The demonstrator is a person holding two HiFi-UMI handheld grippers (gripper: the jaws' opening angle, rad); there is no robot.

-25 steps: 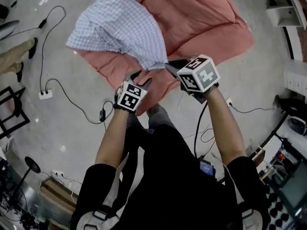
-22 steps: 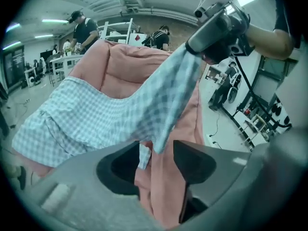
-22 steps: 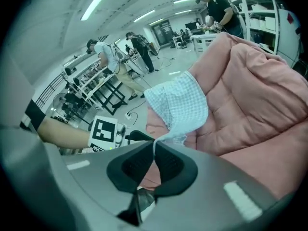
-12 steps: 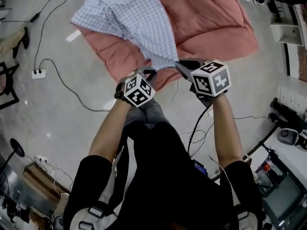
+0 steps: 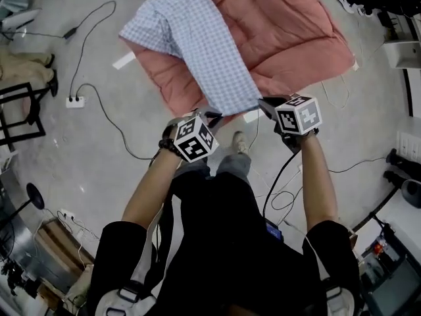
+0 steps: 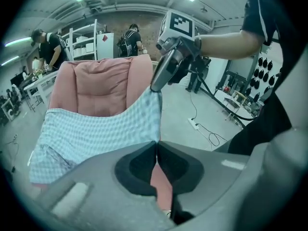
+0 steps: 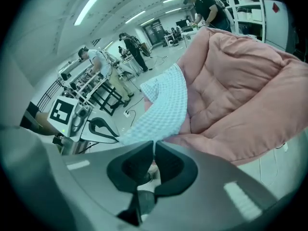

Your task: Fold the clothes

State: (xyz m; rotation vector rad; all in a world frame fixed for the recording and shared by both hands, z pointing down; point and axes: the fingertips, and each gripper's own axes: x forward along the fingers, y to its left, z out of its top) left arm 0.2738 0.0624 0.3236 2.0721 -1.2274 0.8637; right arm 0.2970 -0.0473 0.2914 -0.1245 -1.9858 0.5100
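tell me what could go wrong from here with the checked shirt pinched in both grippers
1. The left gripper and right gripper pinch only the near edge of the checked shirt, so it may slip out.
2. Its far end lies rumpled on the pink quilt; pulling may drag in creases.
3. Floor cables near the feet could trip a step back.

The left forearm [image 5: 152, 189] and right forearm [image 5: 317, 176] reach forward and down, roughly parallel. The left gripper [image 5: 212, 116] points steeply down, its jaws pressed together, apparently on the edge of the checked shirt [image 5: 210, 51]. The right gripper [image 5: 264, 103], near it and a little further ahead, has its jaws clamped on the same shirt's edge, with its marker cube uppermost.
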